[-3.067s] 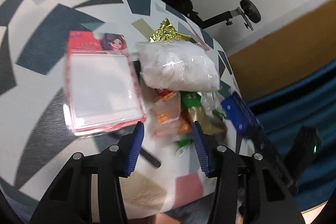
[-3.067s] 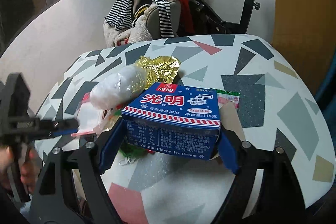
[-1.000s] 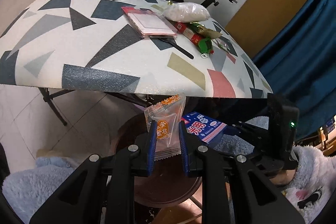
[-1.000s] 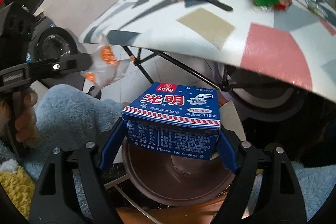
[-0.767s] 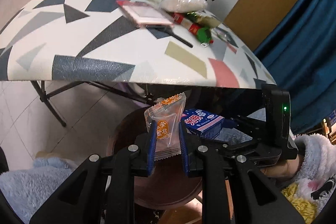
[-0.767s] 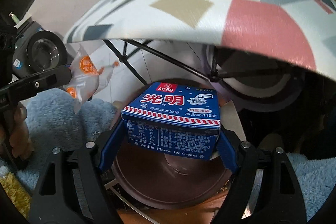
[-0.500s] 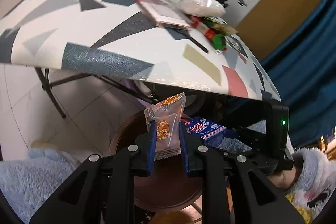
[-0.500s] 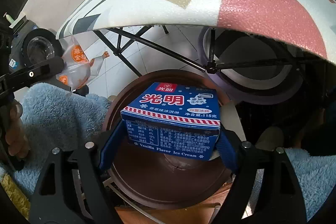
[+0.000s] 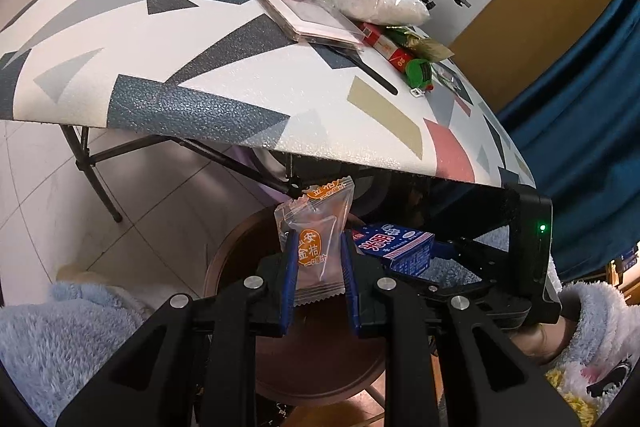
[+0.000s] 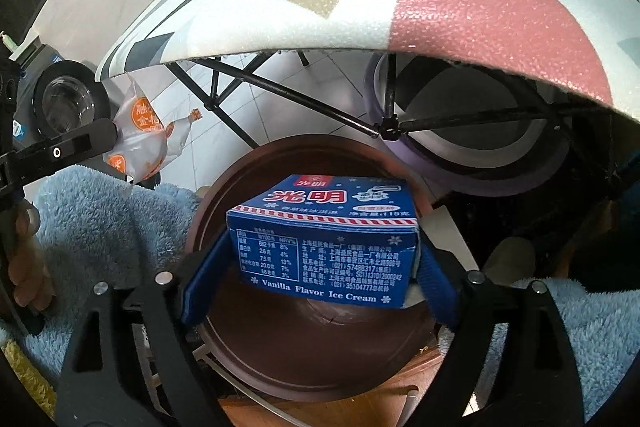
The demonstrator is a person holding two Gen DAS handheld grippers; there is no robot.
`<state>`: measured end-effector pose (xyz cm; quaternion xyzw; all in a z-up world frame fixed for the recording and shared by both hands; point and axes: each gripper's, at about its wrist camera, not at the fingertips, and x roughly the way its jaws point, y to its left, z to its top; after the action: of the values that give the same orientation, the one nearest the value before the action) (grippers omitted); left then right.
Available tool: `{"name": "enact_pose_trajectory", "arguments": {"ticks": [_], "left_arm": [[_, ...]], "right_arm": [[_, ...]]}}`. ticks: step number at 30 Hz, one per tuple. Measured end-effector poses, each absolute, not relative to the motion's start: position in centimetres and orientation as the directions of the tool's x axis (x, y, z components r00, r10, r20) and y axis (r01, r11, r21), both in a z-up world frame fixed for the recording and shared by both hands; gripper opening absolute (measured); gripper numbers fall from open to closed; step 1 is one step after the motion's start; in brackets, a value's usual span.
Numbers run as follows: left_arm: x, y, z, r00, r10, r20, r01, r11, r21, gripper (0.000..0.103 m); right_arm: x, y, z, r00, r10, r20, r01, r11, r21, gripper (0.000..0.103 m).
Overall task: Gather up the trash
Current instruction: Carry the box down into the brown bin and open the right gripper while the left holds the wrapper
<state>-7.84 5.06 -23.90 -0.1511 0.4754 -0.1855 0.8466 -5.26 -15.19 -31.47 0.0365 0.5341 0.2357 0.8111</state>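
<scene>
**Trash over the bin**

Left wrist view: my left claw (image 9: pixel 316 269) pinches a clear wrapper (image 9: pixel 314 241) above the brown bin (image 9: pixel 240 251), the bench (image 9: pixel 240 67) ahead.

Right wrist view: my right claw (image 10: pixel 318 265) has just been spreading; the blue box (image 10: pixel 324 243) sits between its pads, whether loose I cannot tell, over the bin (image 10: pixel 312 367).

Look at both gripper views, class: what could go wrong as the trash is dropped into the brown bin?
1. The right gripper has just been opening; the tilting ice cream box might catch on a finger instead of falling into the brown bin.
2. The snack wrapper, clamped in the left gripper, hangs near the bin's rim and could flutter onto the floor.
</scene>
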Motion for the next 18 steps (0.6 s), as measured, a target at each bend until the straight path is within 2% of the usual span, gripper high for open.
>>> {"name": "enact_pose_trajectory", "arguments": {"ticks": [3,10,18], "left_arm": [[-7.9,5.0,-23.9,0.479,-0.458,-0.749,0.175,0.886,-0.430,0.021],[-8.2,5.0,-23.7,0.485,-0.458,-0.745,0.178,0.886,-0.428,0.021],[-8.1,4.2,-24.0,0.467,-0.449,-0.761,0.194,0.892,-0.407,0.021]], "right_arm": [[-5.3,-15.2,-31.3,0.331,0.420,-0.845,-0.346,0.887,0.306,0.092],[-5.8,-15.2,-29.8,0.379,0.424,-0.823,-0.374,0.883,0.283,0.095],[-7.4,-15.6,-25.8,0.557,0.398,-0.729,-0.412,0.894,0.173,0.097]]}}
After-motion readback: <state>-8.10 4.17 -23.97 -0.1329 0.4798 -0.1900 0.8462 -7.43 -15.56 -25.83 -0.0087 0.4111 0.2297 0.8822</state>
